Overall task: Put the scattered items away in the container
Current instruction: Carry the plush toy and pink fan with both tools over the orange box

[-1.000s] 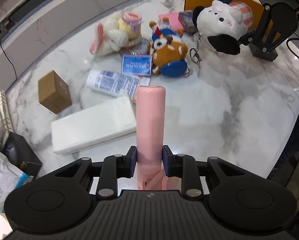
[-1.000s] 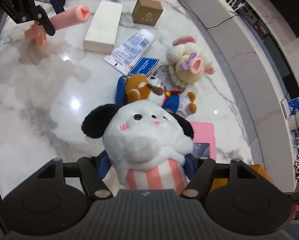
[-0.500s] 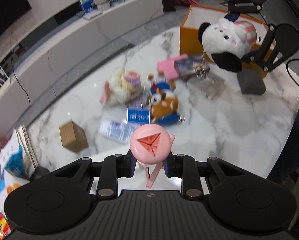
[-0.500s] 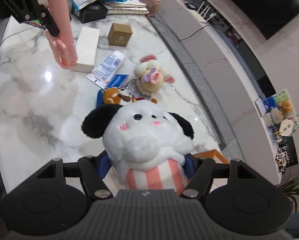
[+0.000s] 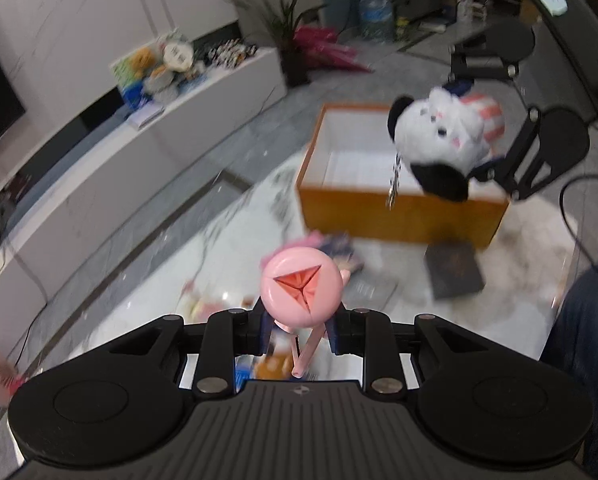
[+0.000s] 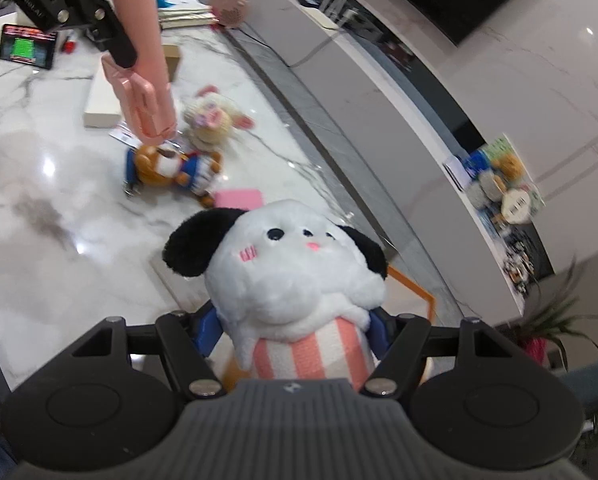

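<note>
My left gripper (image 5: 297,330) is shut on a pink cylinder-shaped item (image 5: 301,294), held high above the marble table; it also shows in the right wrist view (image 6: 139,48). My right gripper (image 6: 295,330) is shut on a white plush dog with black ears and a striped body (image 6: 295,276). In the left wrist view the plush (image 5: 443,148) hangs over the open orange box (image 5: 379,216) at the table's far end. A brown bear plush (image 6: 167,166) and a cream plush (image 6: 213,122) lie on the table.
On the marble table (image 6: 39,200) lie a pink card (image 6: 239,199), a white flat box (image 6: 101,108), a brown carton (image 6: 171,60) and a dark booklet (image 5: 453,274). A phone (image 6: 27,46) lies at the far end. A low white cabinet (image 5: 139,152) runs beside the table.
Both grippers have risen and tilted up. The left one, with the pink item, now faces the orange box. The right one has carried the plush dog over the box.
</note>
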A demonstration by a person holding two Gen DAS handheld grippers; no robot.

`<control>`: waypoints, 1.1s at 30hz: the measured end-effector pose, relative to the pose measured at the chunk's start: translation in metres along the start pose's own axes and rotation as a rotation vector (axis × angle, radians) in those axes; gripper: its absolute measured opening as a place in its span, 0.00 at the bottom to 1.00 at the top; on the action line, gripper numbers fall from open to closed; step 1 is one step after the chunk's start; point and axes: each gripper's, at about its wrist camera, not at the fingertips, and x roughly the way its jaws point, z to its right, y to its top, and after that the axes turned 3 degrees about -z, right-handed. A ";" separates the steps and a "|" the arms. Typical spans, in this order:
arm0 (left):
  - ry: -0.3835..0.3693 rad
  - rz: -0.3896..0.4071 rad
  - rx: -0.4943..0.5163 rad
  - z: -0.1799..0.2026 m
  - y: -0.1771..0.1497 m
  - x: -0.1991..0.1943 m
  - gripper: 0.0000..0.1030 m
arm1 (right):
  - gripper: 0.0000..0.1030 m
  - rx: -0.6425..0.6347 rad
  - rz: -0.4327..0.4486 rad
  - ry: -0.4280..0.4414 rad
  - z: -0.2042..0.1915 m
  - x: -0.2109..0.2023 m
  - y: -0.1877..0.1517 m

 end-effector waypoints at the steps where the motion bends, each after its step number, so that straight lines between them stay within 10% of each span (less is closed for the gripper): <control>1: -0.007 0.015 0.003 0.004 0.010 0.002 0.30 | 0.69 0.011 -0.004 -0.010 0.006 -0.002 -0.005; 13: -0.129 0.099 0.082 0.066 0.112 0.062 0.30 | 0.69 0.107 -0.074 -0.069 0.052 0.011 -0.061; 33: -0.217 0.041 0.060 0.091 0.134 0.170 0.30 | 0.69 0.090 -0.179 -0.038 0.066 0.085 -0.125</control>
